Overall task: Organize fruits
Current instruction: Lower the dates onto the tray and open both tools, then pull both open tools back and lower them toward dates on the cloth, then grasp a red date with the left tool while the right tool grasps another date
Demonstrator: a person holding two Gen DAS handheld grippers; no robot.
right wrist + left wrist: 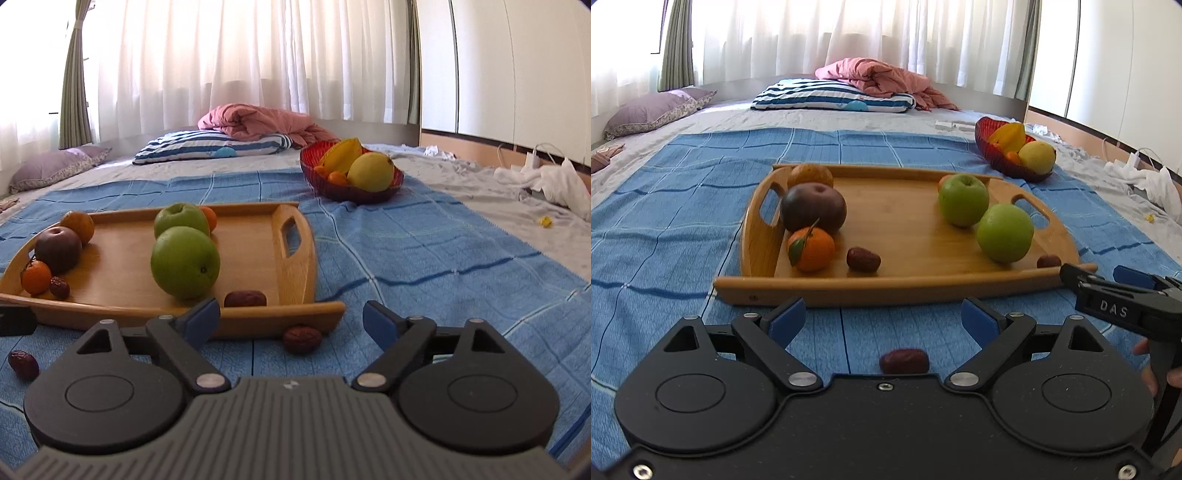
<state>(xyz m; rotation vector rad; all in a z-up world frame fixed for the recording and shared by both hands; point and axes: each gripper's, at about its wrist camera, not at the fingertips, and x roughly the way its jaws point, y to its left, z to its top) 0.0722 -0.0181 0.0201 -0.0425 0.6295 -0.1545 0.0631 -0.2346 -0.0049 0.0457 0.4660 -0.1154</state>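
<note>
A wooden tray (pixel 905 284) on a blue cloth holds two green apples (pixel 963 199), a dark apple (pixel 812 206), a mandarin (pixel 811 249) and a red date (pixel 863 259). My left gripper (pixel 882 321) is open in front of the tray's near rim. A loose date (pixel 904 361) lies on the cloth between its fingers, untouched. My right gripper (pixel 291 319) is open at the tray's (pixel 303 314) right corner. Another date (pixel 302 339) lies on the cloth between its blue pads, clear of both. A further date (pixel 245 298) sits inside the tray corner.
A red bowl (pixel 332 188) with a starfruit, a yellow fruit and small oranges stands behind and to the right of the tray. A striped pillow (pixel 831 96) and a pink quilt (pixel 882 77) lie at the back. White cloth and cables (pixel 546 177) are at the right.
</note>
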